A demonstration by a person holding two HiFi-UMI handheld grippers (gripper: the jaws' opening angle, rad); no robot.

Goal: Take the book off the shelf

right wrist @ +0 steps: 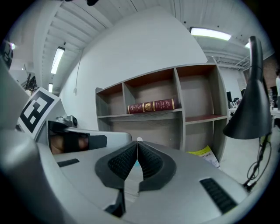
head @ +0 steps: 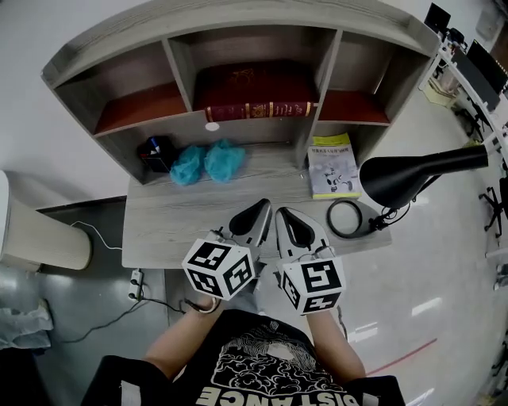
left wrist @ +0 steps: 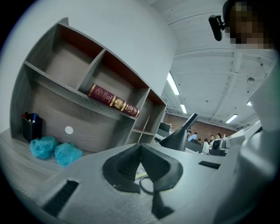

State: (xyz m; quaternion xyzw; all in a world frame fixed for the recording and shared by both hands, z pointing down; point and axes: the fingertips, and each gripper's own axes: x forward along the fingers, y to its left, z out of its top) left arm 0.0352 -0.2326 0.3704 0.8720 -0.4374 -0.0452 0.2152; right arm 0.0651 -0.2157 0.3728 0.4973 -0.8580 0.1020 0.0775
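A dark red book (head: 255, 93) with gold bands on its spine lies flat in the middle compartment of the grey wooden shelf (head: 238, 24); it also shows as the book (left wrist: 113, 101) and the book (right wrist: 151, 106). My left gripper (head: 260, 208) and right gripper (head: 286, 214) hover side by side over the desk's front half, well short of the shelf. Both are shut with nothing between their jaws, as seen at the left gripper (left wrist: 140, 146) and right gripper (right wrist: 138, 144).
On the desk (head: 167, 222) under the shelf lie two teal balls (head: 206, 162), a black pen holder (head: 157, 152) and a green-white booklet (head: 332, 165). A black desk lamp (head: 413, 174) with a coiled cord (head: 348, 218) stands at the right. The side compartments hold nothing.
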